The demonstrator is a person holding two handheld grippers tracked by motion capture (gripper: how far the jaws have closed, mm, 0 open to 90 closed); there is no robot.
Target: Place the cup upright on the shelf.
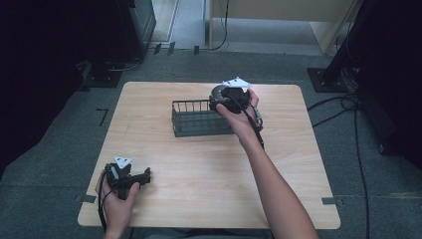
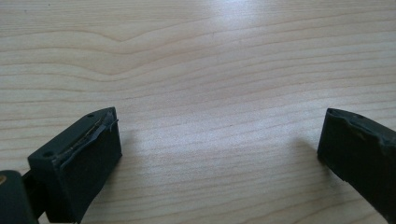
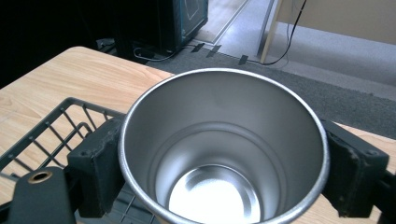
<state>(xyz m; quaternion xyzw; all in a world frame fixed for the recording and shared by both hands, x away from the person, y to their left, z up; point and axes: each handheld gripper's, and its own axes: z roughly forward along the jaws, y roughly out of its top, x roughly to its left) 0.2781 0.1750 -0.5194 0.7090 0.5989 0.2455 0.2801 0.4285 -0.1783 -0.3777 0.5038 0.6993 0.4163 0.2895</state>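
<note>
So over on the left, the left gripper [image 1: 130, 178] is just sitting low at the near-left corner of the wooden table [image 1: 209, 169], held in the person's left hand [image 1: 118, 199]. In the left gripper view its jaws are spreading wide with nothing but bare wood grain between them.

Moving toward the middle, a dark wire basket [image 1: 199, 118] is standing on the far half of the table.

At the basket's right end, the right gripper [image 1: 226, 97] is hanging over it, and the right gripper view shows its jaws pressing on both sides of a shiny steel cup [image 3: 223, 149], mouth facing the camera and empty inside. The cup is being held above the basket's right end, with the wire rim [image 3: 56, 121] peeking out beside it.
</note>
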